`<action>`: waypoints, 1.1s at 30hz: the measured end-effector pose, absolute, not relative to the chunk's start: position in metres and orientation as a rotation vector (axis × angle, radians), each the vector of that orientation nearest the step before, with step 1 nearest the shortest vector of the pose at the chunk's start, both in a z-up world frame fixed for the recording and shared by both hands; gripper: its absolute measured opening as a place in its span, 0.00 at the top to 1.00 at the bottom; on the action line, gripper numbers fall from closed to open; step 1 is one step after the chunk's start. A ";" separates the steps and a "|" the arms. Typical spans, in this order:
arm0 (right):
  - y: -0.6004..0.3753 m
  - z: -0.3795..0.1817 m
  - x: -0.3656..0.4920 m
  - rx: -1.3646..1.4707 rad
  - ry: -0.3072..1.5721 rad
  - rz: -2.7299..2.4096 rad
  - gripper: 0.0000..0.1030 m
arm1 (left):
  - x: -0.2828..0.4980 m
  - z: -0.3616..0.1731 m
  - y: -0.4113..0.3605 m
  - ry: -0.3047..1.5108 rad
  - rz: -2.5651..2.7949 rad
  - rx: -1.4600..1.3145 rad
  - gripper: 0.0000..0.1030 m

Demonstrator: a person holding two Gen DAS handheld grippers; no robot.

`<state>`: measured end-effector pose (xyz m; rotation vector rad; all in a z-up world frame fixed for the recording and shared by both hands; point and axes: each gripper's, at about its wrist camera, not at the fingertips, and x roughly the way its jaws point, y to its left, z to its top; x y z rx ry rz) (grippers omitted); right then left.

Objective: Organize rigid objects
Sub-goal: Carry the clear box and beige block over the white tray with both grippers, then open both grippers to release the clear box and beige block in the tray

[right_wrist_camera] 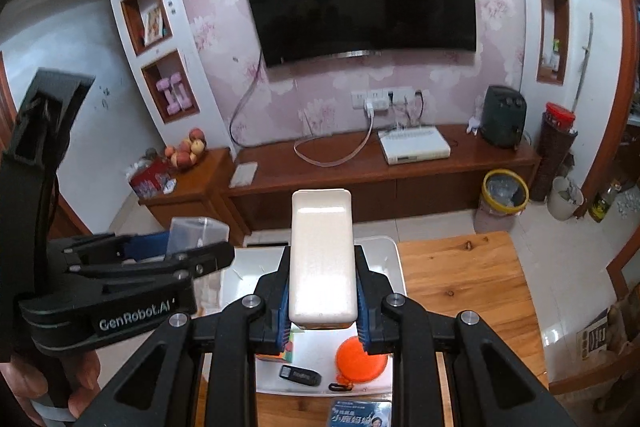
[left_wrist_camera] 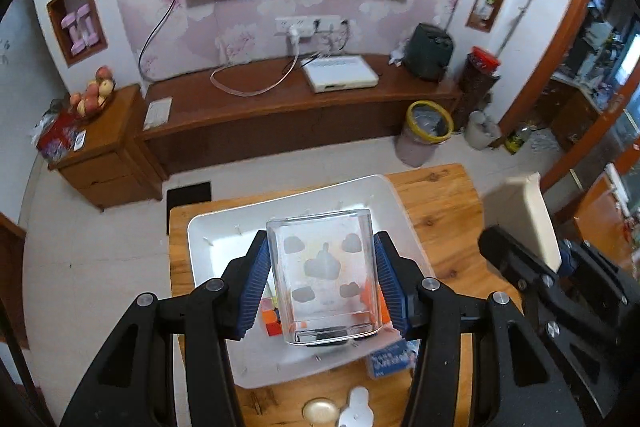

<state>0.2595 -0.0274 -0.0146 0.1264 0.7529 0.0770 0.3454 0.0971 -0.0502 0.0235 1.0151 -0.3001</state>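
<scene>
My left gripper (left_wrist_camera: 322, 279) is shut on a clear square plastic cup (left_wrist_camera: 325, 275) with cloud and thumbs-up prints, held above a white tray (left_wrist_camera: 224, 227) on the wooden table (left_wrist_camera: 436, 203). My right gripper (right_wrist_camera: 322, 303) is shut on a white rectangular block (right_wrist_camera: 322, 255), held above the same tray (right_wrist_camera: 384, 251). In the tray lie a colourful cube (left_wrist_camera: 270, 319), an orange round tape measure (right_wrist_camera: 360, 357) and a black USB stick (right_wrist_camera: 300, 375). The left gripper with the cup (right_wrist_camera: 196, 231) also shows at the left of the right wrist view.
A blue card (left_wrist_camera: 394, 357), a gold round object (left_wrist_camera: 319, 410) and a white flat piece (left_wrist_camera: 357, 409) lie on the table in front of the tray. Beyond the table are a TV stand (left_wrist_camera: 280, 107), a yellow-rimmed bin (left_wrist_camera: 426, 131) and a side cabinet with fruit (left_wrist_camera: 96, 95).
</scene>
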 end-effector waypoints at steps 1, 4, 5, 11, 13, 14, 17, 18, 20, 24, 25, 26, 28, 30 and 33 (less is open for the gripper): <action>-0.030 -0.024 0.267 0.133 0.776 0.079 0.76 | 0.352 -0.059 0.097 1.035 -0.288 0.022 0.47; -0.038 -0.053 0.285 0.139 0.841 0.063 0.76 | 0.373 -0.085 0.097 1.089 -0.255 0.010 0.47; -0.039 -0.062 0.290 0.139 0.863 0.060 0.76 | 0.380 -0.096 0.098 1.106 -0.239 0.010 0.47; -0.046 -0.127 0.306 0.123 1.011 0.048 0.76 | 0.403 -0.152 0.101 1.231 -0.191 -0.004 0.47; -0.042 -0.148 0.308 0.104 1.059 0.059 0.76 | 0.407 -0.171 0.100 1.267 -0.167 0.019 0.47; -0.040 -0.154 0.309 0.095 1.074 0.065 0.76 | 0.408 -0.179 0.100 1.282 -0.159 0.023 0.47; -0.029 -0.179 0.311 0.063 1.136 0.092 0.76 | 0.413 -0.201 0.102 1.324 -0.136 0.019 0.47; -0.024 -0.189 0.311 0.051 1.159 0.107 0.76 | 0.414 -0.206 0.102 1.333 -0.131 0.019 0.47; -0.017 -0.202 0.312 0.035 1.194 0.123 0.76 | 0.418 -0.214 0.101 1.346 -0.123 0.018 0.47; -0.009 -0.224 0.318 0.039 1.266 0.141 0.76 | 0.423 -0.225 0.097 1.369 -0.124 -0.007 0.47; -0.008 -0.231 0.319 0.048 1.290 0.145 0.76 | 0.424 -0.227 0.095 1.374 -0.129 -0.013 0.47; -0.008 -0.234 0.321 0.053 1.305 0.149 0.75 | 0.425 -0.228 0.093 1.377 -0.132 -0.016 0.47; -0.008 -0.239 0.321 0.071 1.327 0.164 0.74 | 0.426 -0.230 0.086 1.381 -0.144 -0.020 0.47; -0.009 -0.238 0.319 0.082 1.332 0.173 0.59 | 0.427 -0.231 0.081 1.385 -0.152 -0.022 0.46; -0.014 -0.230 0.313 0.104 1.303 0.163 0.39 | 0.429 -0.233 0.075 1.398 -0.165 -0.041 0.46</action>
